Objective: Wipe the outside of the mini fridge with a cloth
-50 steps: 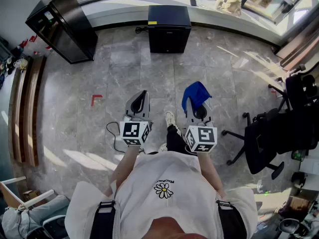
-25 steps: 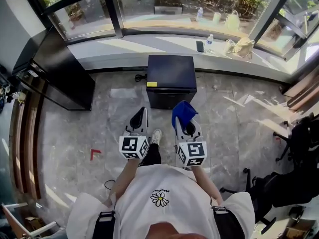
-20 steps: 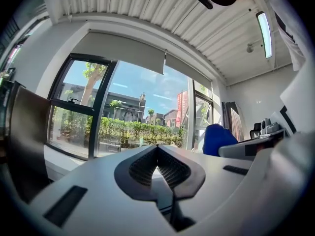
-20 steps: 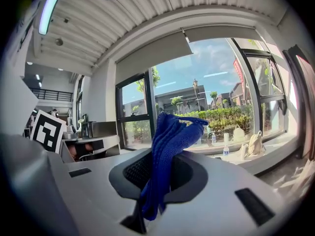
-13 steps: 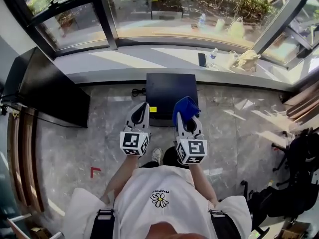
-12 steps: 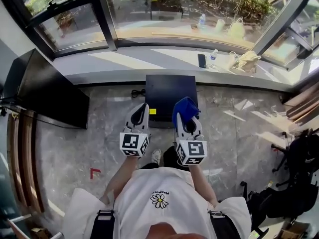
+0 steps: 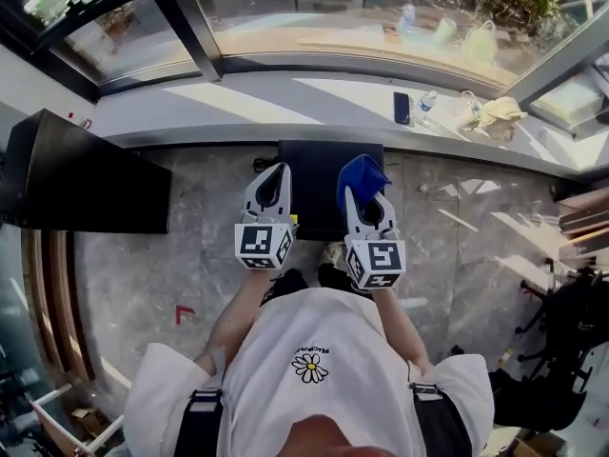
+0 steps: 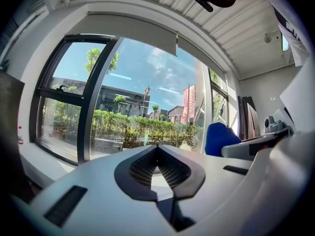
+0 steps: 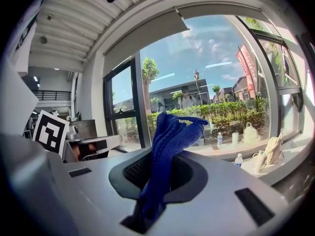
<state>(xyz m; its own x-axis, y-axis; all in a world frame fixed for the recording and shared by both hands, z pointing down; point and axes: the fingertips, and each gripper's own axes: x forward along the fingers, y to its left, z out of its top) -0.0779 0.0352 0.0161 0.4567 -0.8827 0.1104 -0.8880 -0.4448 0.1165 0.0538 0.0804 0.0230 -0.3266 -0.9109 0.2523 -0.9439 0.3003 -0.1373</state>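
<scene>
Closer now, the fridge [image 7: 319,184] sits under both grippers: left gripper [image 7: 279,169] closed and empty, right gripper [image 7: 357,190] clamped on the cloth [image 7: 362,171]. Floor [image 7: 466,227] lies open at 3 and 9 o'clock of the fridge, with the sill [image 7: 276,103] at 12.

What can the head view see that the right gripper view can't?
Only the head view shows the black mini fridge standing on the grey floor by the window sill. Only the right gripper view shows the blue sky, trees and buildings beyond the glass. Both show the blue cloth pinched in the right hand-held gripper, and a water bottle on the sill.
</scene>
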